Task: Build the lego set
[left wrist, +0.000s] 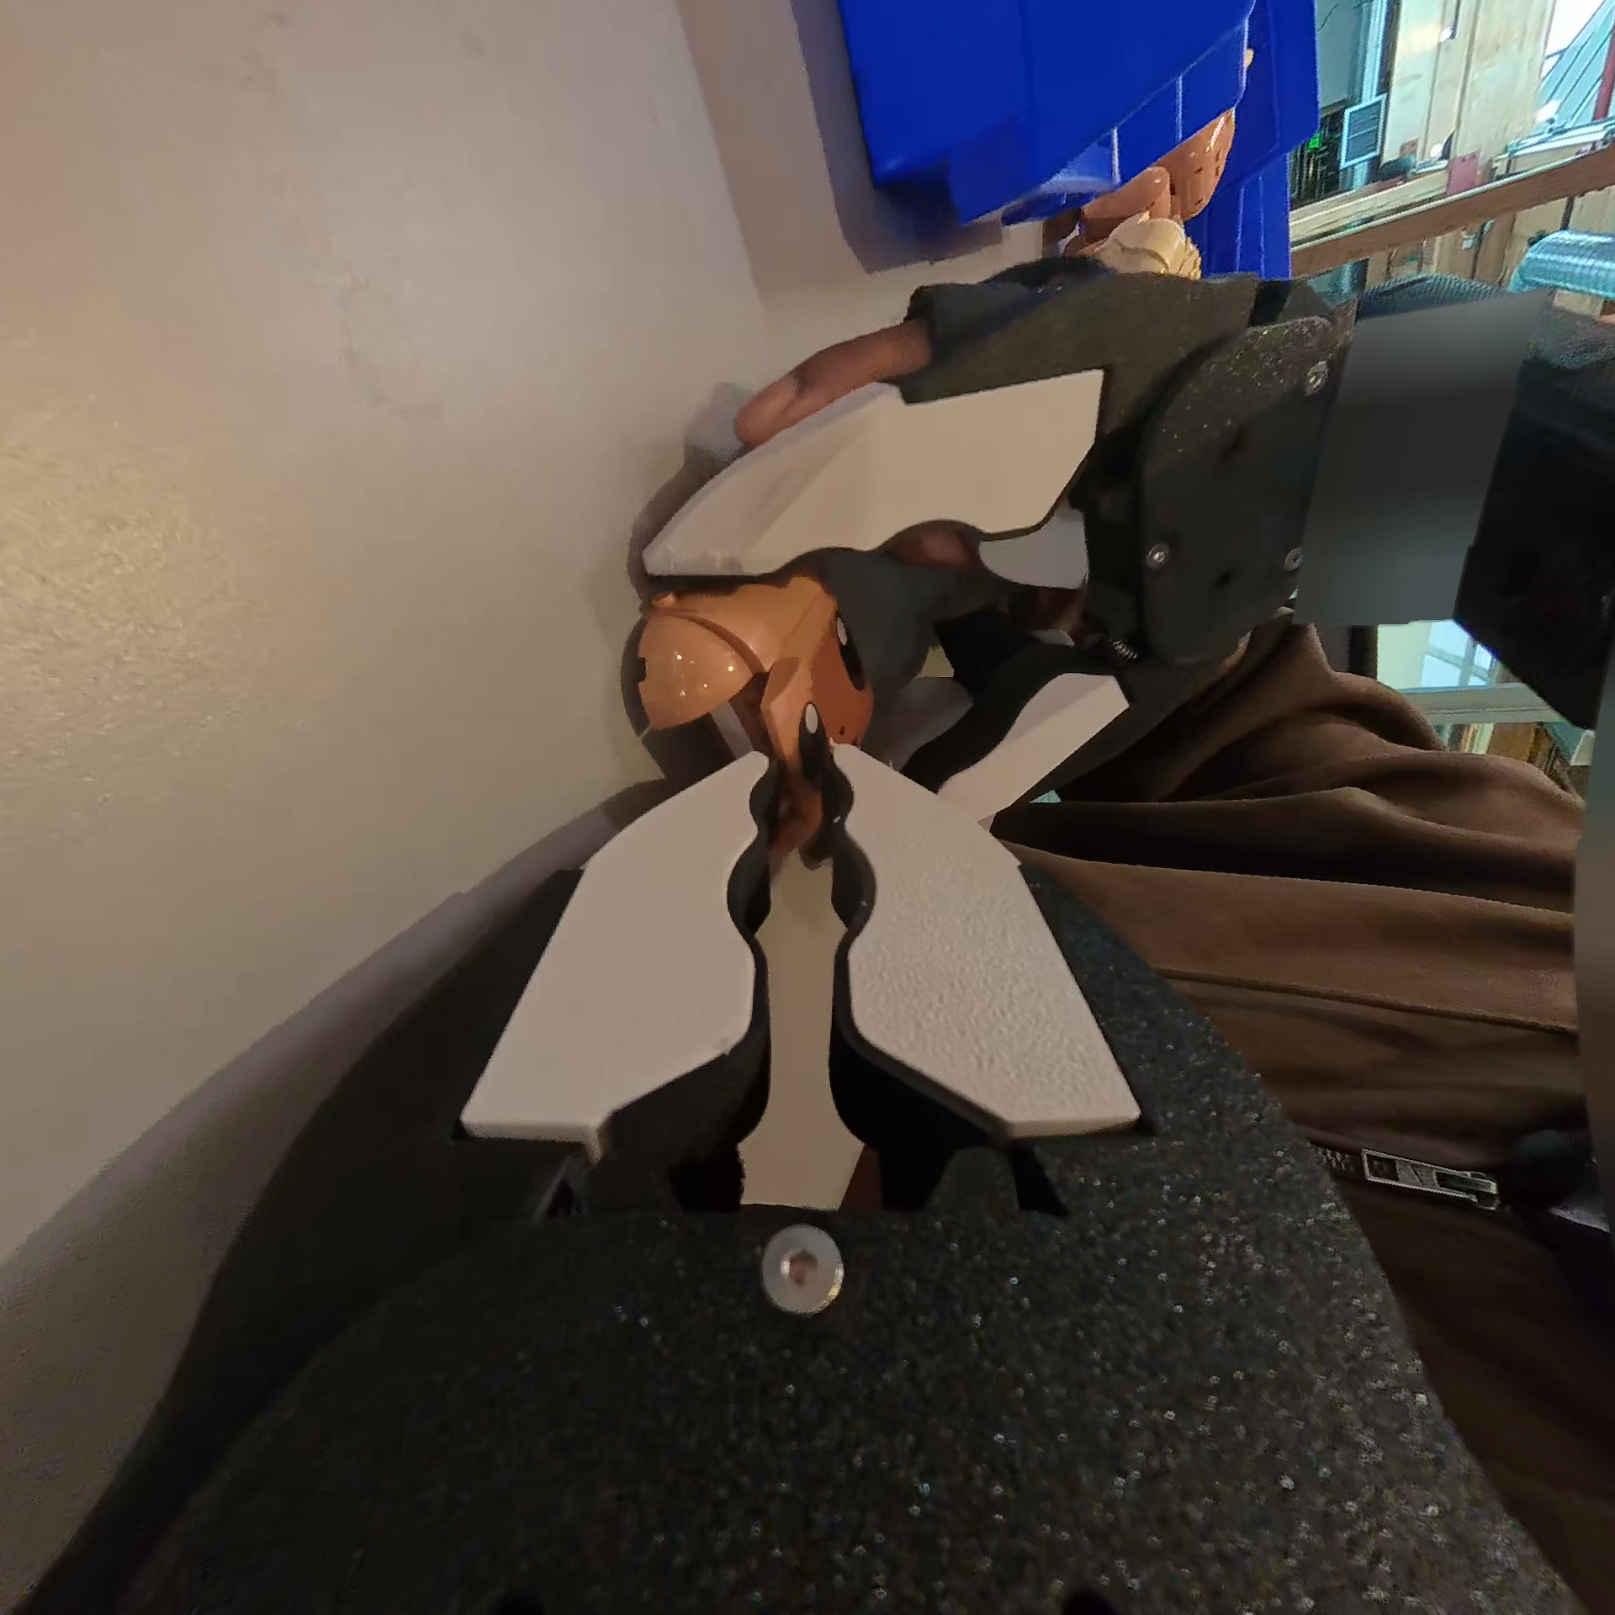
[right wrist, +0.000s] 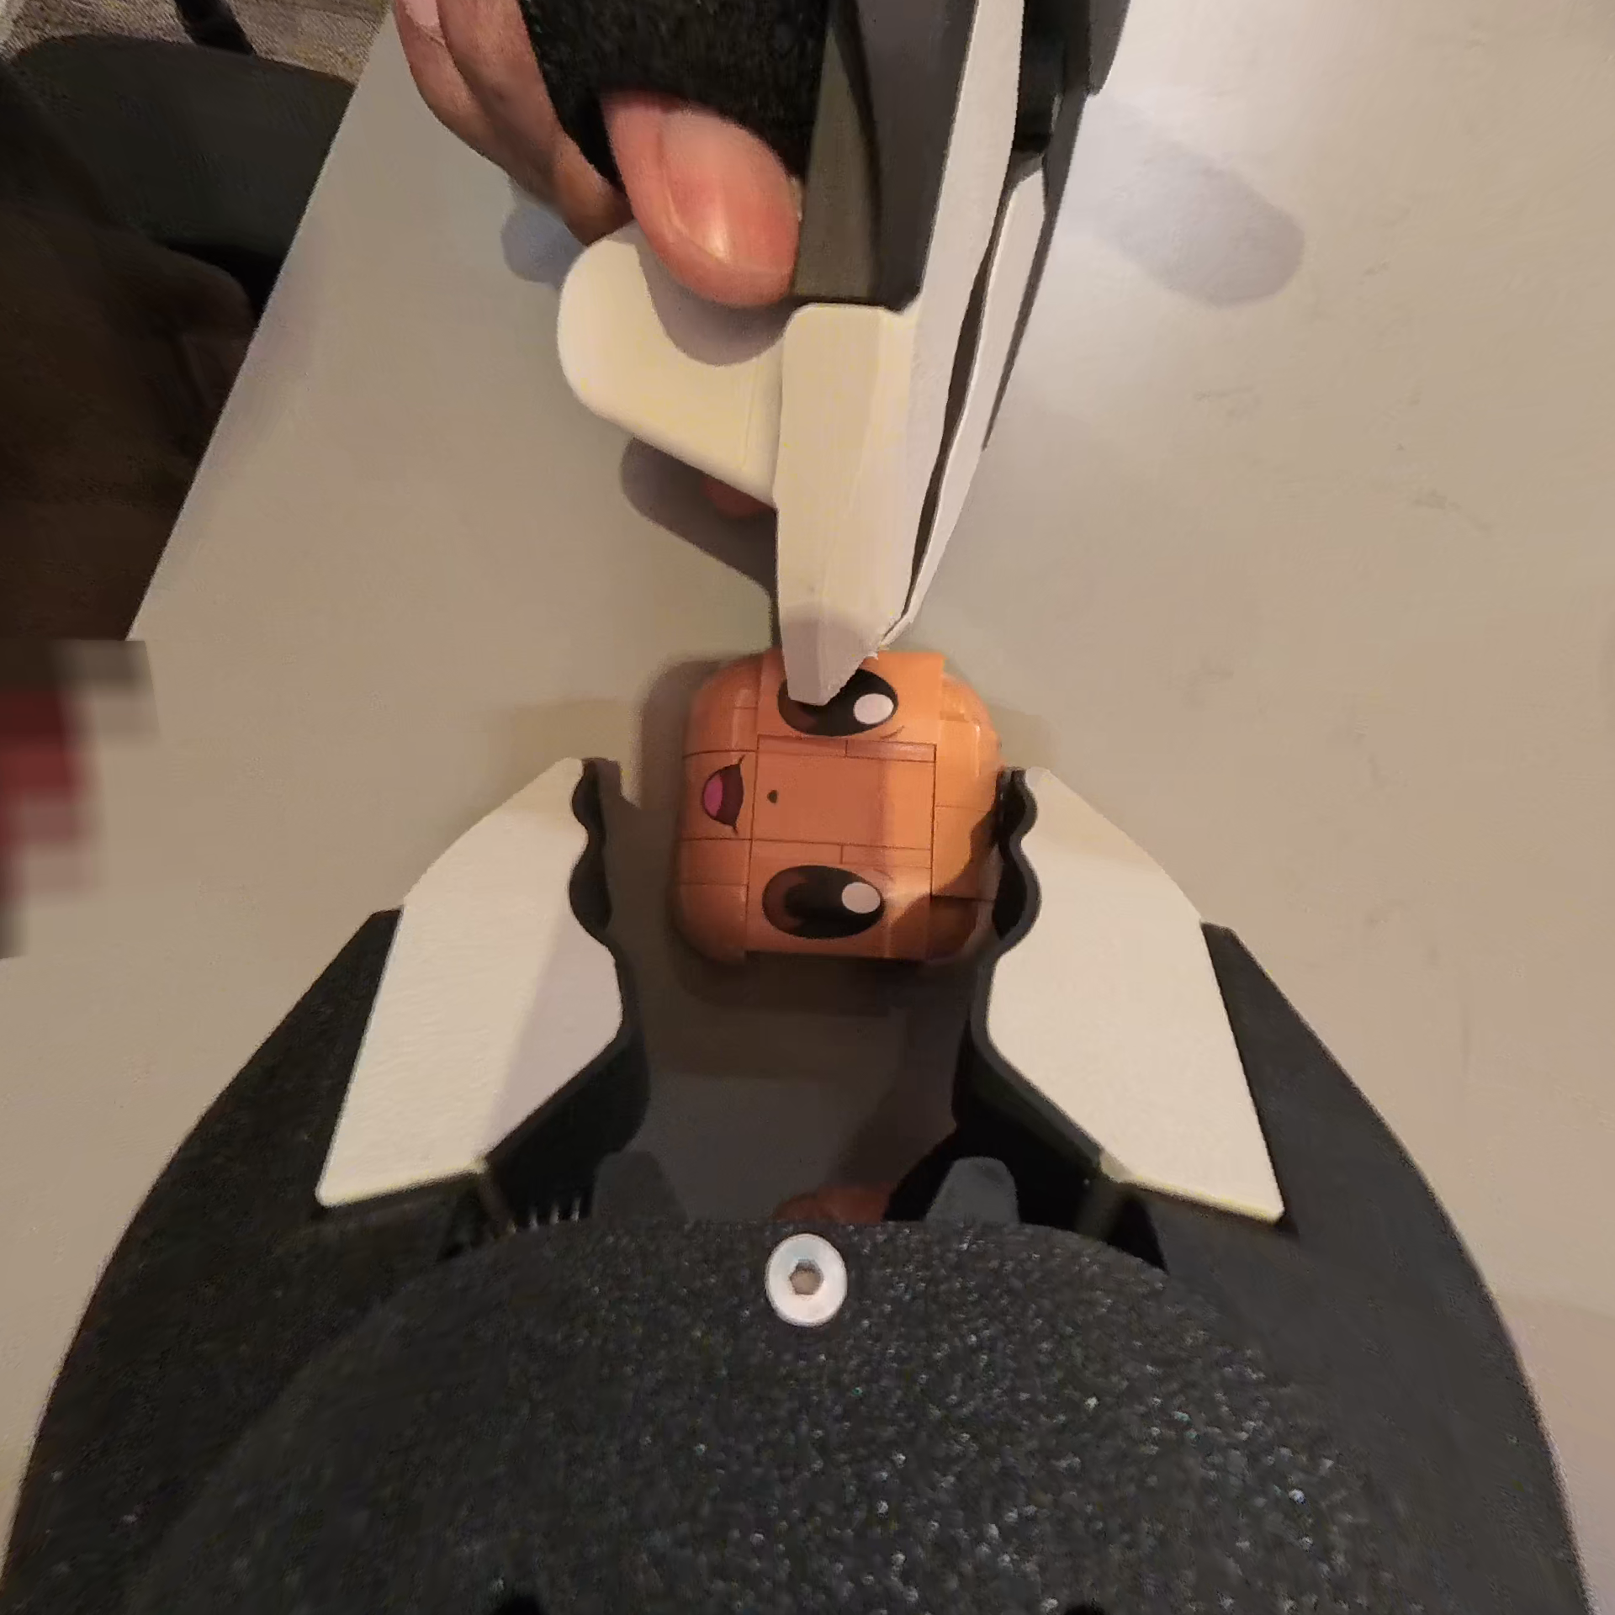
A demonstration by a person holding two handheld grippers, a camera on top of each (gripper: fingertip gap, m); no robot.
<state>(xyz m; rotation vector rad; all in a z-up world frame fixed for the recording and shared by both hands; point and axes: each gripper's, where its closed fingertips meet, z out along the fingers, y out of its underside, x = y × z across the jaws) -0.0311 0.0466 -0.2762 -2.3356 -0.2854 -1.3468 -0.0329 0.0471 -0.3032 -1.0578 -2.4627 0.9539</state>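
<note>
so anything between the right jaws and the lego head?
Nothing sits between them: the right gripper is open around the lego head on the table. The left gripper presses its far end, outside that gap.

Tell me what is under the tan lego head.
The lego head rests on the pale table, casting a dark shadow along its lower edge. Its underside and any studs there are hidden. The left gripper touches its face.
</note>
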